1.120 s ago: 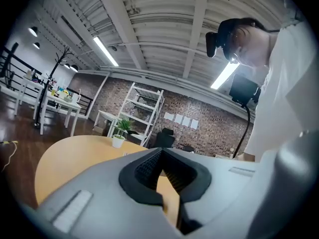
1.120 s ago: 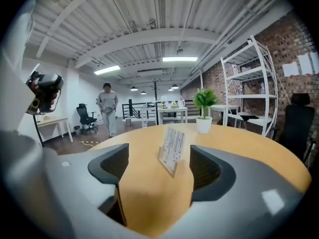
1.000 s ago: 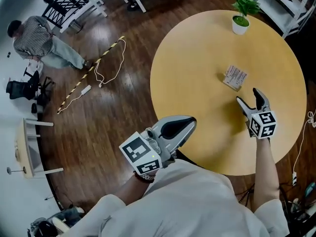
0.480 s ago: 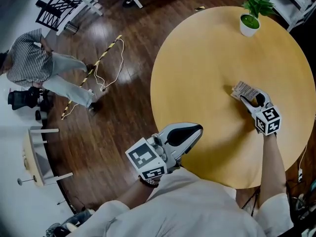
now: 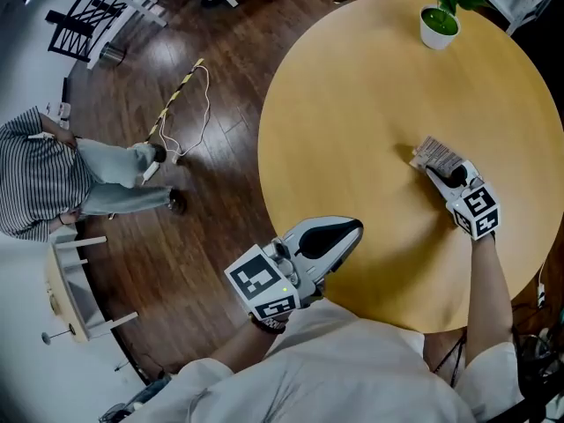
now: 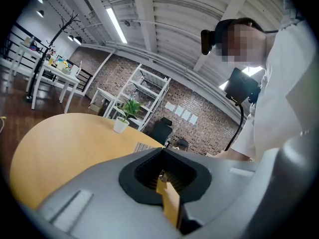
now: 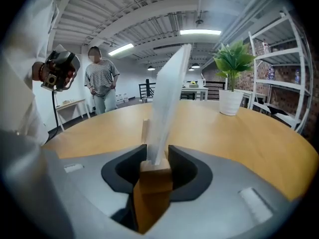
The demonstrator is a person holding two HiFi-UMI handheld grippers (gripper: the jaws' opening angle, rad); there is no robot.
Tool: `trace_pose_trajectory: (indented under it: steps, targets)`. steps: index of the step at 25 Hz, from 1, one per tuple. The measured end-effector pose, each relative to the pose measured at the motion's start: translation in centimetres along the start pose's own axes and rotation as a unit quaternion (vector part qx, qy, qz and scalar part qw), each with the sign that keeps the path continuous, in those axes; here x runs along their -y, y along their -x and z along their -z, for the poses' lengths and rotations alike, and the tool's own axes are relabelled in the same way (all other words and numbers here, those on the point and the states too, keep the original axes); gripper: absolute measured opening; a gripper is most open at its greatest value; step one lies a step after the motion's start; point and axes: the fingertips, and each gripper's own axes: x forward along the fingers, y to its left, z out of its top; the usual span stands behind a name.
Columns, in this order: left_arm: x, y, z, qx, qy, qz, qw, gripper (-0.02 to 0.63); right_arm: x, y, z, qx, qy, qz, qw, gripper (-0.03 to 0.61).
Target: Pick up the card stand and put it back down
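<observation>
The card stand (image 5: 434, 154), a small wooden base holding an upright clear card, stands right of centre on the round wooden table (image 5: 352, 122). My right gripper (image 5: 440, 169) reaches it from the near side. In the right gripper view the jaws are shut on the wooden base (image 7: 155, 175), and the clear card (image 7: 168, 98) rises tilted between them. My left gripper (image 5: 350, 230) hovers at the table's near-left edge with nothing in it. Its jaws (image 6: 164, 178) look shut, with only a thin slit between them.
A potted plant (image 5: 440, 14) in a white pot stands at the table's far edge. A person in a striped shirt (image 5: 40, 179) is on the dark wood floor at the left, near a cable (image 5: 181, 113) and a small side table (image 5: 66, 285).
My right gripper has moved forward to the card stand and its jaws have gone from open to shut on the base. The left gripper has stayed put. The person on the floor has shifted.
</observation>
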Motion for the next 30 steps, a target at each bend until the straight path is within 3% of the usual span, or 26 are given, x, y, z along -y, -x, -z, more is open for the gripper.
trace_pose_trajectory:
  steps: [6,11,16,23,30]
  targets:
    - [0.6,-0.4,-0.3,0.003,-0.008,0.006,0.9999,-0.006,-0.6,2.2,-2.2,0.036,-0.005,0.007,0.999,0.138]
    - [3.5,-0.2,-0.2,0.004,-0.023,0.017,0.9996,-0.006,-1.8,7.8,-5.3,0.074,0.0,0.028,0.997,0.14]
    - [2.9,-0.4,2.3,0.005,-0.045,0.019,0.9988,-0.006,-2.3,9.8,-4.5,0.09,-0.005,0.039,0.995,0.14]
    - [18.6,2.8,4.0,0.047,-0.075,0.006,0.996,-0.006,-12.1,26.8,-7.9,0.137,0.048,0.027,0.989,0.14]
    - [29.1,6.5,11.5,0.073,-0.052,-0.037,0.9953,-0.006,-21.0,37.4,-4.6,0.145,0.065,0.002,0.987,0.14]
